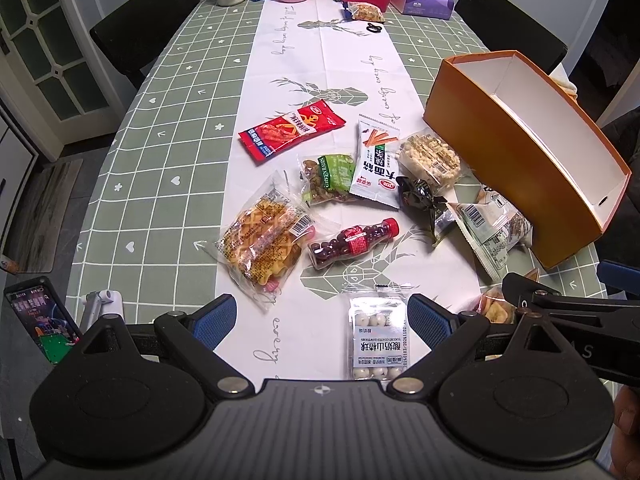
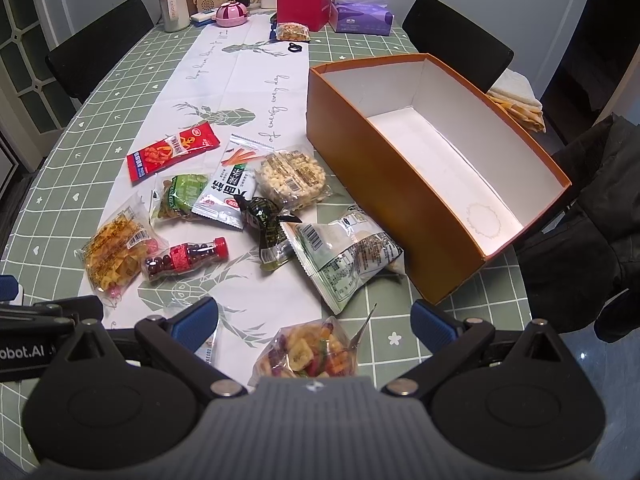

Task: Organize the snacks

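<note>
On the green checked tablecloth (image 2: 60,184) w/ its white deer-print runner, we see the snacks lying loose, none in the orange cardboard box w/ white inside (image 2: 400,184), which sits open-topped at the table's right side, nothing in it. Our left gripper (image 1: 320,320) hovers low w/ jaws spread wide, gripping nothing; a clear pack of white yogurt-coated balls (image 1: 374,336) lies between its blue pads. Our right gripper (image 2: 314,326) is likewise spread wide & holds nothing, a clear bag of mixed dried fruit (image 2: 308,350) just below it. Further out: red flat snack packet (image 2: 172,150), waffle bag (image 2: 114,252), small red-capped bottle of dark candies (image 2: 186,260), round puffed-rice cake in clear wrap (image 2: 290,178), and a pale green-white pouch (image 2: 344,258) touching the box's near wall.
</note>
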The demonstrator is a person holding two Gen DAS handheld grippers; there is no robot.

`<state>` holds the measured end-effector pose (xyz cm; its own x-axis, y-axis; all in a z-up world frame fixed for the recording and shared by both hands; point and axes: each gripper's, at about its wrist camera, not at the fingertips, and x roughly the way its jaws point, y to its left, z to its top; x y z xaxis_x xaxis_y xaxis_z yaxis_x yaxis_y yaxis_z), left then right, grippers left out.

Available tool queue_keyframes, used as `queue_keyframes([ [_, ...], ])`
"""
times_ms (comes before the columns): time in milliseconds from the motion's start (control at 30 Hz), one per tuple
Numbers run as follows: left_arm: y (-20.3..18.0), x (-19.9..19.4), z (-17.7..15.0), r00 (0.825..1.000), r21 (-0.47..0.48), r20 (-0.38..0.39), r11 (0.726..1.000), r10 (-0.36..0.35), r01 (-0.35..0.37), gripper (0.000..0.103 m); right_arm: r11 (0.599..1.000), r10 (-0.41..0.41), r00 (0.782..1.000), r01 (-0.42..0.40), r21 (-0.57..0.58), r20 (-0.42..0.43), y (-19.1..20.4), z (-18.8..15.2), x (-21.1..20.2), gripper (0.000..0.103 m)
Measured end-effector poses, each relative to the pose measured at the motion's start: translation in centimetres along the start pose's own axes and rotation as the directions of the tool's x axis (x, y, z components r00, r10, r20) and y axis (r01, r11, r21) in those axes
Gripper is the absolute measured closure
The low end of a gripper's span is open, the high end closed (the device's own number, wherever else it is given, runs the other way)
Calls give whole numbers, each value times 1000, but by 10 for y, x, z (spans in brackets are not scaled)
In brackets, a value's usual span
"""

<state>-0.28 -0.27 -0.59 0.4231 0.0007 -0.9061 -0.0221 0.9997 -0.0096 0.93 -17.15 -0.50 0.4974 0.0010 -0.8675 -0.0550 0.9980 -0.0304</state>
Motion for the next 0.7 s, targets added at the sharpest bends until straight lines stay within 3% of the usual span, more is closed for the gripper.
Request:
queue_keyframes([
  [700, -4, 2, -4, 1000, 2, -4, 1000, -1, 1, 0, 1000, 0, 1000, 0, 1, -1, -1, -1, 1, 3],
])
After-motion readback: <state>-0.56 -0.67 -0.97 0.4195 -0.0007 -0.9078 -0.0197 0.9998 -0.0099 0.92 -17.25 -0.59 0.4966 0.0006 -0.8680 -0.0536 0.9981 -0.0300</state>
